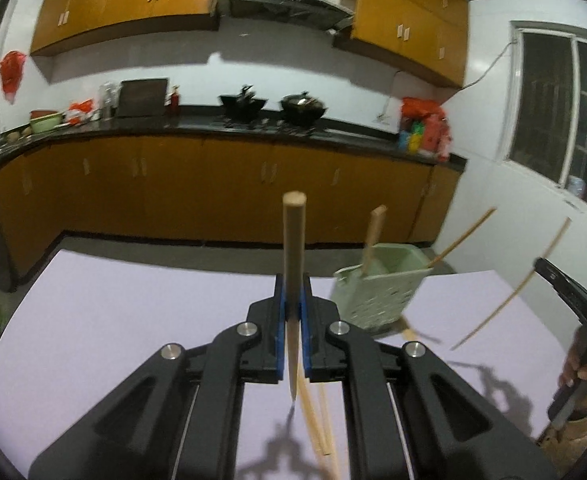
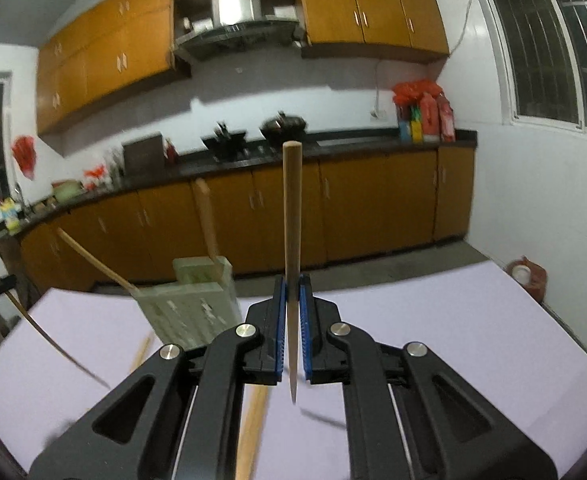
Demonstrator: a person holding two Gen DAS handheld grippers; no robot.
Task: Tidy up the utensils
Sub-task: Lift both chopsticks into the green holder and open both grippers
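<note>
My left gripper [image 1: 292, 300] is shut on a wooden chopstick [image 1: 293, 248] that stands upright, above the lilac table [image 1: 133, 320]. My right gripper [image 2: 292, 300] is shut on another wooden chopstick [image 2: 292, 220], also upright. A pale green perforated utensil holder [image 1: 377, 292] stands on the table to the right of my left gripper, with chopsticks in it; it also shows in the right wrist view [image 2: 191, 304], to the left. My right gripper with its chopstick [image 1: 513, 296] appears at the right edge of the left wrist view. Loose chopsticks [image 1: 313, 420] lie on the table under my left gripper.
More loose chopsticks [image 2: 253, 428] lie on the table [image 2: 453, 340] under my right gripper. Beyond the table's far edge are orange kitchen cabinets [image 1: 213, 192] and a dark counter with woks [image 1: 273, 108]. A white wall with a window [image 2: 541, 60] is on the right.
</note>
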